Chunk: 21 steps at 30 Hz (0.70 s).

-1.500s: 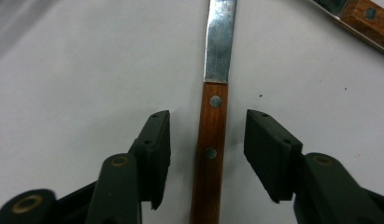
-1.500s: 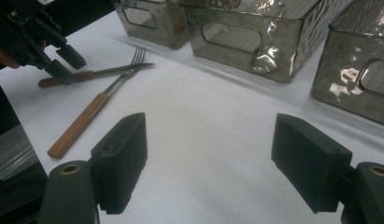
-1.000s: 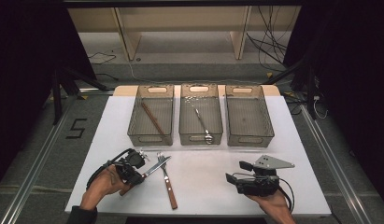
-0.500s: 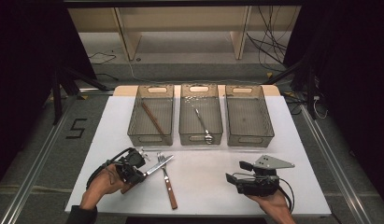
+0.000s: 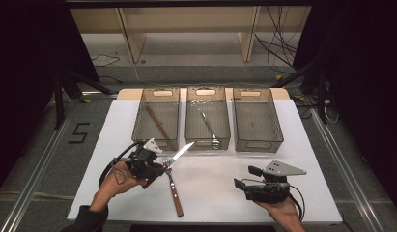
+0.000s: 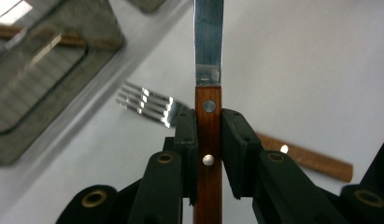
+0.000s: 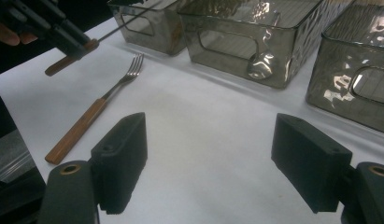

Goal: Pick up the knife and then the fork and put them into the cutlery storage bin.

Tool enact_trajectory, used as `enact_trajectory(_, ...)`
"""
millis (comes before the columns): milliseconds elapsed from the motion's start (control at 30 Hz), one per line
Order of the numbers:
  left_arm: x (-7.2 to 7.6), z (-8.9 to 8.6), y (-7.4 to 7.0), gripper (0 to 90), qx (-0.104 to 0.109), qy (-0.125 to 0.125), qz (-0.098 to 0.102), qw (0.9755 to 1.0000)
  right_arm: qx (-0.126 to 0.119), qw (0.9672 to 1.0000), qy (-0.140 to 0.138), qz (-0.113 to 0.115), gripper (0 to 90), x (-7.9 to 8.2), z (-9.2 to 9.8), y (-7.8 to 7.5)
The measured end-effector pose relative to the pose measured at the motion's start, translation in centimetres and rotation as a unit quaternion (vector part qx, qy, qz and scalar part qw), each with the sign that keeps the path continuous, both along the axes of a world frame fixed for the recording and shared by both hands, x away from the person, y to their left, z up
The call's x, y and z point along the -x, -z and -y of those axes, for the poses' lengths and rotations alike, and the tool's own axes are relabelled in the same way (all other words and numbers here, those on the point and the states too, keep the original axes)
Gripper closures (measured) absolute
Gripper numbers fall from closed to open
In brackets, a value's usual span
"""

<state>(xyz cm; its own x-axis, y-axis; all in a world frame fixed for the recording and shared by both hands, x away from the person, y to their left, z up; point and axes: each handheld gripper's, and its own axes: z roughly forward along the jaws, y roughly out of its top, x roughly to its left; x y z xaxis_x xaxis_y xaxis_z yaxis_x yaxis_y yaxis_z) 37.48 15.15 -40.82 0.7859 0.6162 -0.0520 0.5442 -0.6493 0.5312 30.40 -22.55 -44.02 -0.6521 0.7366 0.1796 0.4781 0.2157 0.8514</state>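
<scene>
Had left gripper (image 5: 155,169) clamped on knife (image 6: 209,84) by wooden handle, blade aimed toward left bin (image 5: 157,121), knife clear of table (image 5: 210,193). Fork (image 5: 173,188) lay just beside it on table. Kept right gripper (image 7: 213,154) wide open, empty, resting near table's front edge.

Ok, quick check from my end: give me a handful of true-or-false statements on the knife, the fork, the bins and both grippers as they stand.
1. The left gripper is shut on the knife by its wooden handle. True.
2. The fork lies in the right bin. False: it lies on the table, in front of the bins.
3. The right gripper holds a spoon. False: its jaws stand open with nothing between them.
4. The middle bin holds a metal utensil. True.
5. The knife lies flat on the table. False: it is raised off it, blade angled toward the bins.
</scene>
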Motion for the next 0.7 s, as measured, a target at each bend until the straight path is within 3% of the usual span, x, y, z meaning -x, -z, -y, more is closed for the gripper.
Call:
enact_trajectory(233,-1.7,2.3,-1.6,76.3,0.045,0.001,0.017,0.9989,-0.004,1.0000,0.003,0.002,27.5,0.2,0.1,-0.1)
enact_trajectory(367,-2.4,4.3,-3.0,76.3,0.078,0.003,0.027,0.9966,-0.005,1.0000,0.005,0.006,27.5,0.3,0.1,-0.1)
enact_trajectory(500,-3.5,6.5,-4.1,76.3,0.098,0.011,0.031,0.9946,-0.008,0.9999,0.006,0.009,27.4,0.4,0.0,-0.2)
enact_trajectory(700,-5.3,9.9,-5.0,76.3,0.112,0.019,0.038,0.9928,-0.008,0.9999,0.003,0.015,27.4,0.7,0.1,-0.2)
